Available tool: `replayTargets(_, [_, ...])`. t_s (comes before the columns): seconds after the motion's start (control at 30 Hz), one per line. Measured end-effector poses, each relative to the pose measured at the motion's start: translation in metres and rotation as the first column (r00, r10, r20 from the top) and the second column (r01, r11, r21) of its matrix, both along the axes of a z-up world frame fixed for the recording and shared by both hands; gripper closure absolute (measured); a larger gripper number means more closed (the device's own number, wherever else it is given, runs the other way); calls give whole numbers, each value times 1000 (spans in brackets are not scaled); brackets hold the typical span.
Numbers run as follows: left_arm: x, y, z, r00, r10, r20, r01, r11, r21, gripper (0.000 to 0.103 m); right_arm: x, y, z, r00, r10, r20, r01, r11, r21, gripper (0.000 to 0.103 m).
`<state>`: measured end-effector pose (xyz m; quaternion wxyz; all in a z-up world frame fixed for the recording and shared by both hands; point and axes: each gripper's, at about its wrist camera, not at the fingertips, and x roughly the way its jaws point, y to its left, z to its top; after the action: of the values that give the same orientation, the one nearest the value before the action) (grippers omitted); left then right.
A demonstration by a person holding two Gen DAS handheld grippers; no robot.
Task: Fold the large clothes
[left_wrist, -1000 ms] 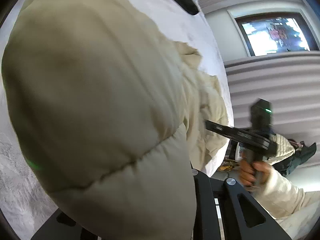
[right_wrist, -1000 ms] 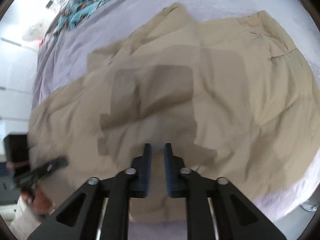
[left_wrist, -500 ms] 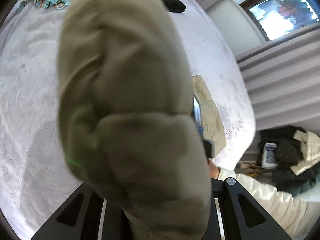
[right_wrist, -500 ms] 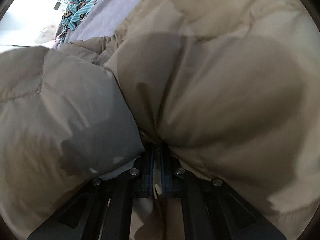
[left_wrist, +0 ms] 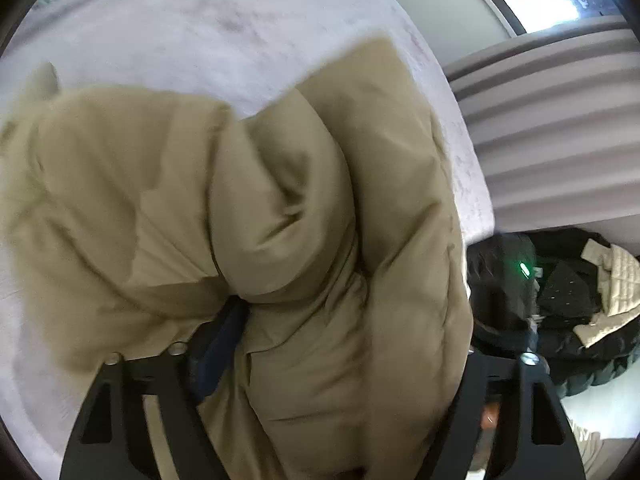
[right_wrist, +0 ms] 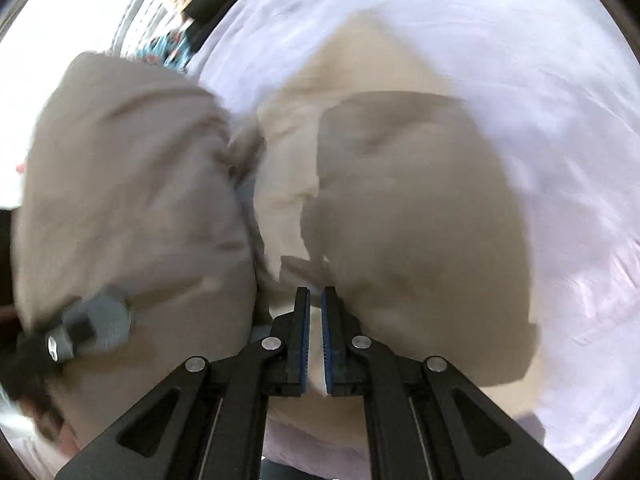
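on the white bed (left_wrist: 208, 20) the beige coat (left_wrist: 280, 208) is heaped, bulging up against both cameras. the left gripper (left_wrist: 332, 360) is seen with its jaws spread wide; they have just been opening, and a thick roll of coat lies between them, loose, no pad visibly pressing. the right gripper (right_wrist: 315, 320) is drawn nearly closed, a thin slit left between the blue pads (right_wrist: 306, 344); whether a fold of cloth is pinched low in that slit cannot be told, as pale fabric is seen behind it.

for the fold to be done well, the released part should be let fall flat onto the layer below, the edges matched before the hold on the right is given up, and trapped air pressed out so the padding does not spring back.

much is hidden. the coat's outline, sleeves and hem are covered by its own bulk. the right finger of the left gripper is buried behind cloth. the right view is smeared by motion blur. dark clothes (left_wrist: 572, 300) are piled beside the bed, hard to sort.
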<state>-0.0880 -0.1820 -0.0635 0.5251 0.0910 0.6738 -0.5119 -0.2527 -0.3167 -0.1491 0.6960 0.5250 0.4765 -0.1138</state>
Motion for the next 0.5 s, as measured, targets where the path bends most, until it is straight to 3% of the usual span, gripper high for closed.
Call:
replayTargets(0.17, [3,-7,-25,997,70,-41,-70,997,-11,22,-42,-8,-7,998,-70,-3,70,995,64,96])
replayTargets(0.27, [-12,3,-24,996,90,-27,-90,996,5,22,-56,-6,10,999,-45,2,45,999,29,93])
replayTargets(0.33, [-21,5,-18,996,92,-14,-92,996,16,22,-61,-4,27,1000,-12,26,13,1000,-8,73])
replayTargets(0.37, [-14,0,-18,996,90,-8,-90,996,15,22,-59,-1,43,999,13,53,-11,999,-41,43])
replayTargets(0.4, [-14,-3,-19,996,88,-3,-88,996,11,22,-63,2,55,996,33,77,-28,997,-67,20])
replayTargets(0.5, [-12,-23,-15,997,80,-5,-80,997,-9,22,-65,18,90,980,137,144,-115,982,-153,19])
